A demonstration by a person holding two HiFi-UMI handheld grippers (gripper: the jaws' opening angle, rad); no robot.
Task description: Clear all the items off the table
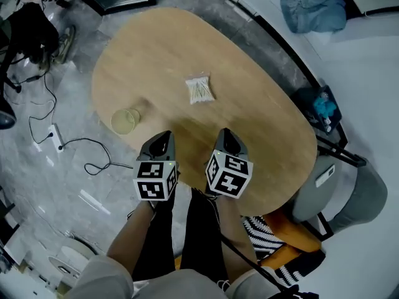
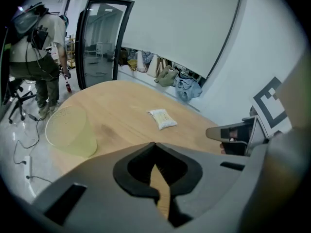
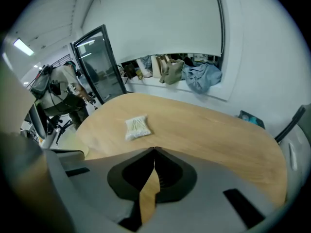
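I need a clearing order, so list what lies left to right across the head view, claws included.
Yellow cup → left claw → packet of cotton swabs → right claw → grey chair.
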